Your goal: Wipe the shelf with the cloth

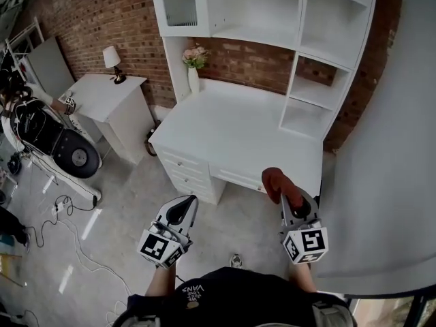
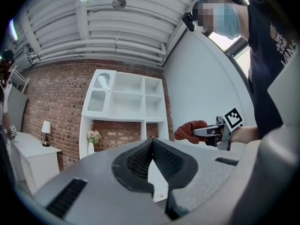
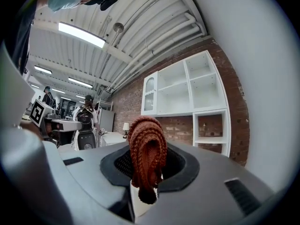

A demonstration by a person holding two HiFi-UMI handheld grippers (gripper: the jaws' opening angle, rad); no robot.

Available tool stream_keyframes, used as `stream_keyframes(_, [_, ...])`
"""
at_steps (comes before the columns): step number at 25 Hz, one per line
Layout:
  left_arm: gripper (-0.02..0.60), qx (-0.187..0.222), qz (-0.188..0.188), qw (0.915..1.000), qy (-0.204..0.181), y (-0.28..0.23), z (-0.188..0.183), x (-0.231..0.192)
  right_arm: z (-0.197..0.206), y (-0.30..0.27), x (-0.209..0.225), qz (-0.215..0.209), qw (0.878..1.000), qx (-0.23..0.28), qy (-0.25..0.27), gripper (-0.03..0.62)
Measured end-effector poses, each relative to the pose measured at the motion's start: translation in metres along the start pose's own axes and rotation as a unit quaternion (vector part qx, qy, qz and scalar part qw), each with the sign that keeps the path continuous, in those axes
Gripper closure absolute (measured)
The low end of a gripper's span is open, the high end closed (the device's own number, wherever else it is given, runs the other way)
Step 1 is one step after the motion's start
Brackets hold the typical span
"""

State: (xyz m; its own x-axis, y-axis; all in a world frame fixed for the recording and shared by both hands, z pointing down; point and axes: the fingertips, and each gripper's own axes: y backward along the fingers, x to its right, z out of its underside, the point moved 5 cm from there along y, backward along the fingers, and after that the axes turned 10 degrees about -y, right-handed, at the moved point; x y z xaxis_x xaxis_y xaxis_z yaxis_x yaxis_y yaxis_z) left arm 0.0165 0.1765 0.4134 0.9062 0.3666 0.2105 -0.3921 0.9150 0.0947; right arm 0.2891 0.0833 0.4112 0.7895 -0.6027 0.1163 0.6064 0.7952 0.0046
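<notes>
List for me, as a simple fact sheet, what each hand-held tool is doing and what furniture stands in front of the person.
Right tool: shut on a rust-brown knitted cloth
Left tool: shut, empty
Furniture: white shelf unit on top of a white desk, against a brick wall
On desk: white vase of pink flowers
Aside: white side cabinet with small table lamp
Wiping: not yet begun; cloth held in the air, short of the shelves
</notes>
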Motion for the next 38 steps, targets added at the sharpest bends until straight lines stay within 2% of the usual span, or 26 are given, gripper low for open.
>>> stream_keyframes(9, [0.574, 0.002, -0.001, 0.9998, 0.019, -0.091, 0.029, -0.004, 0.001, -0.049, 0.078, 0.011, 1.0, -0.007, 0.004, 0.502])
stream_keyframes(13, [0.574, -0.002, 0.004, 0.9996, 0.029, -0.115, 0.036, -0.007, -0.001, -0.078, 0.089, 0.001, 1.0, -0.009, 0.01, 0.502])
stream_keyframes(18, [0.574, -0.009, 0.007, 0.9992, 0.039, -0.134, 0.054, -0.03, -0.002, -0.121, 0.088, -0.008, 1.0, -0.007, 0.019, 0.502])
stream_keyframes(27, [0.574, 0.006, 0.036, 0.9984, 0.044, -0.186, 0.073, -0.117, -0.02, -0.219, 0.076, 0.006, 0.999, 0.012, 0.047, 0.502])
stream_keyframes(32, [0.574, 0.019, 0.054, 0.9975, 0.041, -0.214, 0.073, -0.186, -0.058, -0.294, 0.058, 0.012, 0.995, 0.048, 0.086, 0.502])
stream_keyframes(38, [0.574, 0.026, 0.093, 0.9944, 0.044, -0.237, 0.087, -0.238, -0.104, -0.377, 0.047, 0.042, 0.983, 0.102, 0.146, 0.502])
